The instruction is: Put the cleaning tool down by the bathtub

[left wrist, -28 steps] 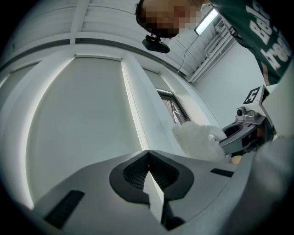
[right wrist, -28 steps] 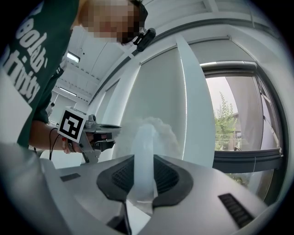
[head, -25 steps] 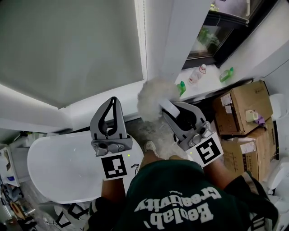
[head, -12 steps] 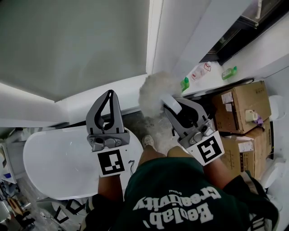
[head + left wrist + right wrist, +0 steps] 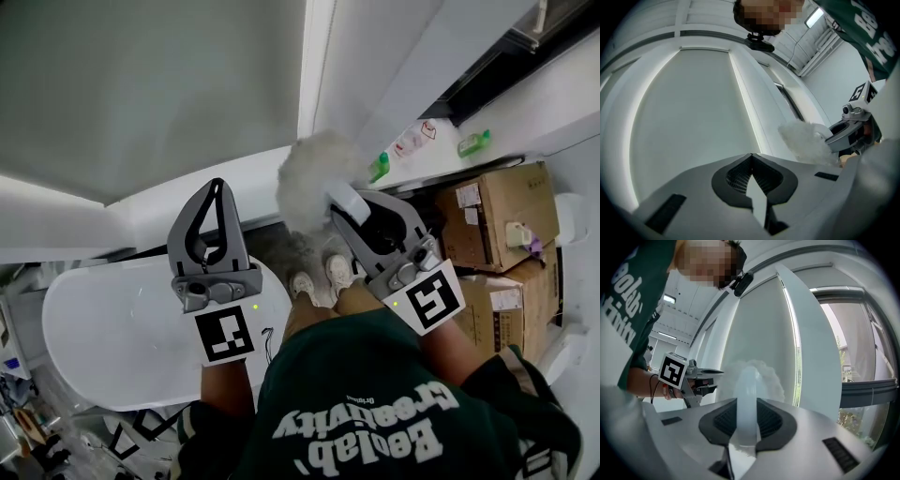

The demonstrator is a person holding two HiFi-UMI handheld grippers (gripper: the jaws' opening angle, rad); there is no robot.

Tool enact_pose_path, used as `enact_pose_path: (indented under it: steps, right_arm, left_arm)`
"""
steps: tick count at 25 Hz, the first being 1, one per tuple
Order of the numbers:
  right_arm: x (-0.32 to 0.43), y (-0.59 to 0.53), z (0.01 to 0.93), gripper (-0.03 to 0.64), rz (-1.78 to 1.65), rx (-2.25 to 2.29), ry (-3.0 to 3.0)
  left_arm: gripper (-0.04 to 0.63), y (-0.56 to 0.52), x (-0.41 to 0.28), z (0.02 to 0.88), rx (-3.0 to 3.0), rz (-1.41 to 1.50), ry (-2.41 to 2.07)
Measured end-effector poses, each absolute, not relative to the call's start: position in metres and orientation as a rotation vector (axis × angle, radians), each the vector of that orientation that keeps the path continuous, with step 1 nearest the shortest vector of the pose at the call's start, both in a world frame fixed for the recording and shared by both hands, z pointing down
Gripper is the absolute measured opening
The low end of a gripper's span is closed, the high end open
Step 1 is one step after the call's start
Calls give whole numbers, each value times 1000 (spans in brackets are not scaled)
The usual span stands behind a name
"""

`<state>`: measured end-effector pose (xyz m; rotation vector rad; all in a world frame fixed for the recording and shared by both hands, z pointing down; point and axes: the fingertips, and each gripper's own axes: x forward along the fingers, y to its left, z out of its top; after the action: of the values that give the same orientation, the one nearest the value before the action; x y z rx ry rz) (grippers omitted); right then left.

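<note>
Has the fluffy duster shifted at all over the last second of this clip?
Yes, slightly. The fluffy duster, clamped in the right gripper, has drifted left in the head view, opening a small gap from the green bottle on the ledge.

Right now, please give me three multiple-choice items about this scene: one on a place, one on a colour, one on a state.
1. In the head view, the bathtub lies:
A) lower left
B) upper right
C) top centre

2. The duster head is:
A) green
B) white
C) black

3. The left gripper is:
A) shut on the duster
B) wide open
C) shut and empty

Answers:
1 A, the bathtub fills the lower left.
2 B, white fluff shows ahead of the right gripper, which holds the handle.
3 C, its jaws meet with nothing between.
</note>
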<state>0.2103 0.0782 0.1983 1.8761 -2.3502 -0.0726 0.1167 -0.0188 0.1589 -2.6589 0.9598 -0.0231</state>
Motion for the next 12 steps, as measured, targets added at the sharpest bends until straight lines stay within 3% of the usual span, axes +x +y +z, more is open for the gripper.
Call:
enact_pose_path:
  steps: [12]
  right_arm:
    - [219, 41, 187, 92, -189, 1690, -2472]
  left_arm:
    - [8, -27, 115, 154, -2568, -115, 1150]
